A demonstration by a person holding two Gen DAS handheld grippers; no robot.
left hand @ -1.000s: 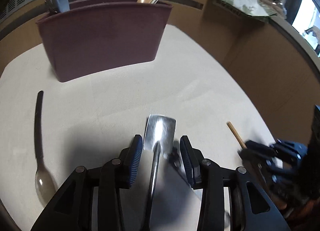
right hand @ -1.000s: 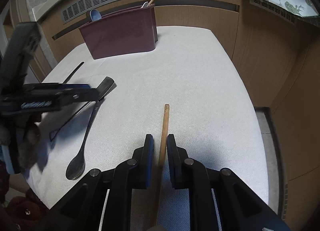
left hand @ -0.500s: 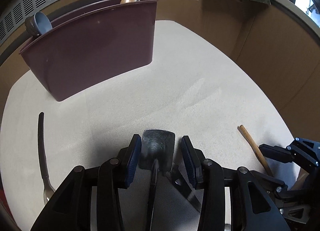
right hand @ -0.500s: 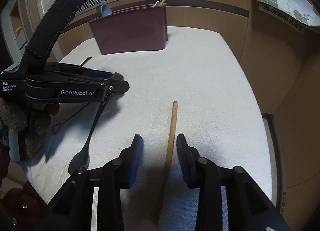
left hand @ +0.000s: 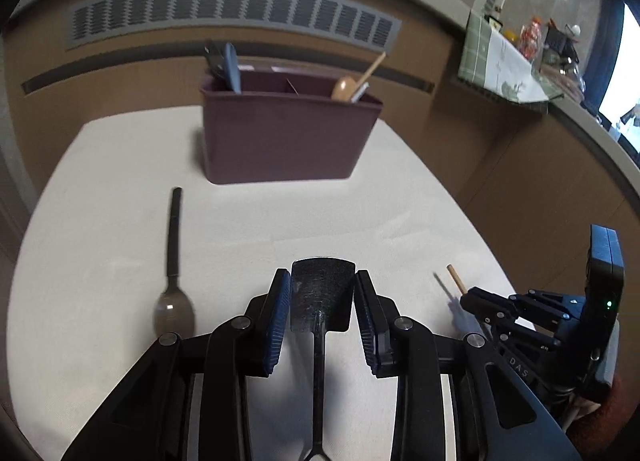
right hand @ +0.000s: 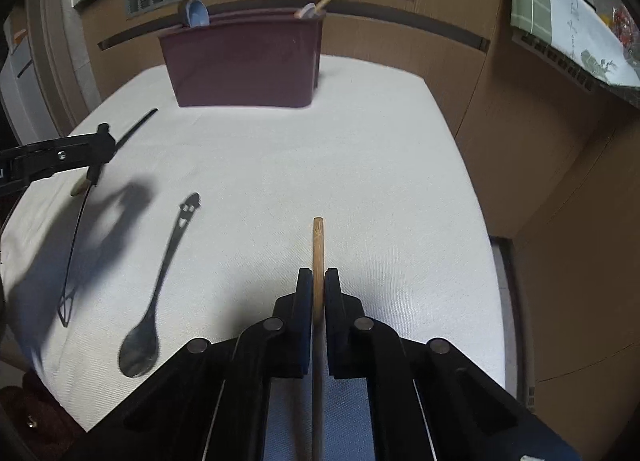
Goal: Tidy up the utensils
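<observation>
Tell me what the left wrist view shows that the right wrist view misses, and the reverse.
Only the left wrist view shows the left gripper closed on the flat head of the black spatula, and the divider inside the maroon holder. Only the right wrist view shows the right gripper shut on the wooden stick, and the black spoon with a face cutout. Both show the holder, the white cloth, and the black-handled spoon beside the left gripper.

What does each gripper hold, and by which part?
The left gripper clamps a dark metal spatula by its blade edges. The right gripper pinches a wooden stick partway along its shaft.
</observation>
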